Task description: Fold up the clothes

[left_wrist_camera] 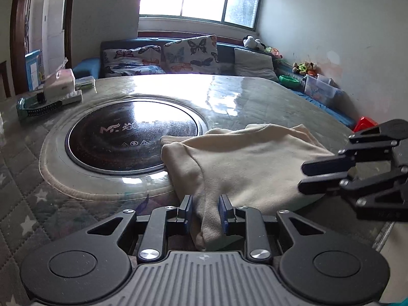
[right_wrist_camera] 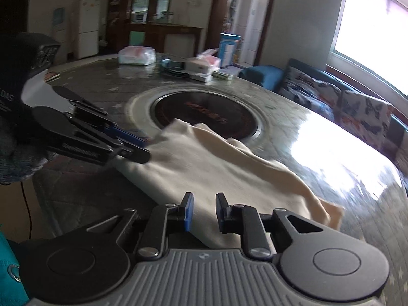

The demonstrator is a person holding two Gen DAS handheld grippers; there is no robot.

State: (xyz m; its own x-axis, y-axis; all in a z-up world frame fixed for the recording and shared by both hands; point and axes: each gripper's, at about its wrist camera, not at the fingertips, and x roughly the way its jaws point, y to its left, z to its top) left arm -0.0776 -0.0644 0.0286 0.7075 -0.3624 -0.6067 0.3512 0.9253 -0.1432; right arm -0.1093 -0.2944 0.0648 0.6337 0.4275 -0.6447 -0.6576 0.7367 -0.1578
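Observation:
A cream garment (left_wrist_camera: 255, 158) lies crumpled on the near side of a round glass-topped table (left_wrist_camera: 229, 94), one corner lapping onto the black inset cooktop (left_wrist_camera: 132, 135). My left gripper (left_wrist_camera: 205, 211) is shut on a raised fold at the garment's near left edge; the fold fills the gap between its blue pads. My right gripper (left_wrist_camera: 302, 177) pinches the garment's right edge. In the right wrist view the garment (right_wrist_camera: 204, 163) runs between the right gripper's (right_wrist_camera: 204, 211) narrowly set fingers, and the left gripper (right_wrist_camera: 144, 149), held by a gloved hand, grips the far corner.
Tissue boxes and small items (left_wrist_camera: 58, 81) sit on the table's far left side, also seen as packs (right_wrist_camera: 137, 54) at the back. A sofa with butterfly cushions (left_wrist_camera: 178, 56) stands behind the table under a bright window. The table's edge curves close below both grippers.

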